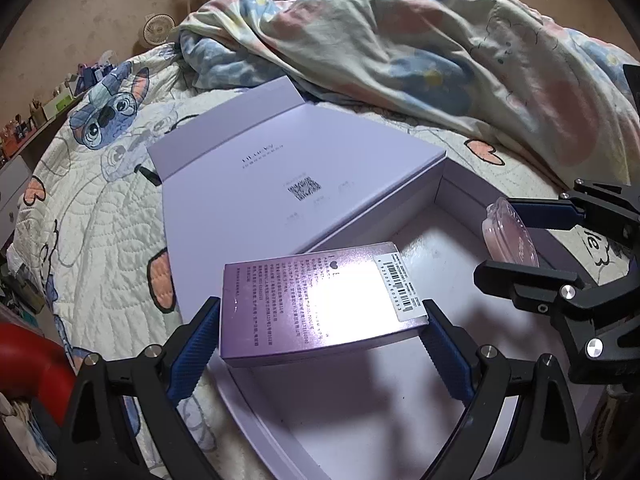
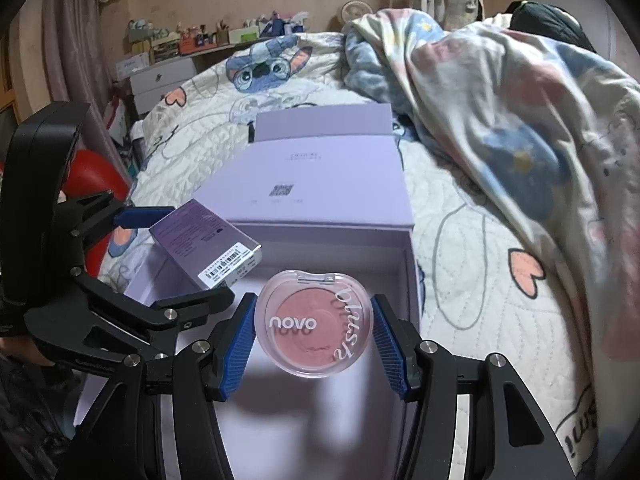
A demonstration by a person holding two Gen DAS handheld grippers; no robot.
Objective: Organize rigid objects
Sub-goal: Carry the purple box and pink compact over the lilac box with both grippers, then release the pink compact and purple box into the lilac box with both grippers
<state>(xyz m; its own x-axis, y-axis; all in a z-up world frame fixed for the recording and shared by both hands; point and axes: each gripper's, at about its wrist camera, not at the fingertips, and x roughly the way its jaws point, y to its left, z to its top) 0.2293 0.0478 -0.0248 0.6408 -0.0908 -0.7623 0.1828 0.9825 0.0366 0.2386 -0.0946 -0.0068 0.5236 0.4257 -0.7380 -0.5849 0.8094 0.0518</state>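
Purple carton (image 1: 316, 304): one, clamped by left gripper (image 1: 320, 332) jaws; blush compact (image 2: 314, 324): one, clamped by right gripper (image 2: 314, 340); one open box (image 2: 412, 276) beneath.

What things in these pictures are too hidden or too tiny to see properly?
- Print on the purple carton: left wrist view, washed out by glare.
- Floor of the lilac box: right wrist view, mostly covered by the blush compact and right gripper.
- Shelf items: right wrist view, too small.
- Near end of the box: left wrist view, cut off behind the left gripper.
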